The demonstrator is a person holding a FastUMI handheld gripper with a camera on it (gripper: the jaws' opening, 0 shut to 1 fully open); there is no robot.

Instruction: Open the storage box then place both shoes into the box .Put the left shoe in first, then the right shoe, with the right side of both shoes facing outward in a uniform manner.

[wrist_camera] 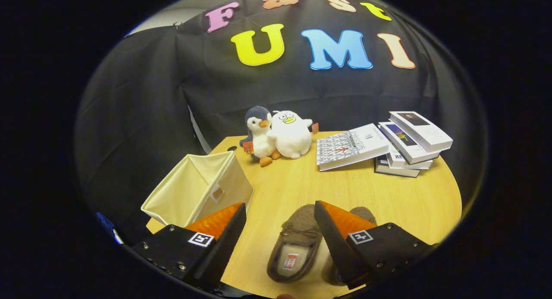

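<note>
The gripper hangs spread wide above a round wooden table, gripping nothing. The open cream storage box stands beside its left finger. Two brown slippers lie between the fingers, toes pointing away; the insole label is unreadable.

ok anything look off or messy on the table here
The stack of books beyond the fingers is fanned out unevenly, not squared. The storage box sits tilted, open. Slippers lie neatly between the open gripper fingers. Nothing spilled or damaged.
</note>
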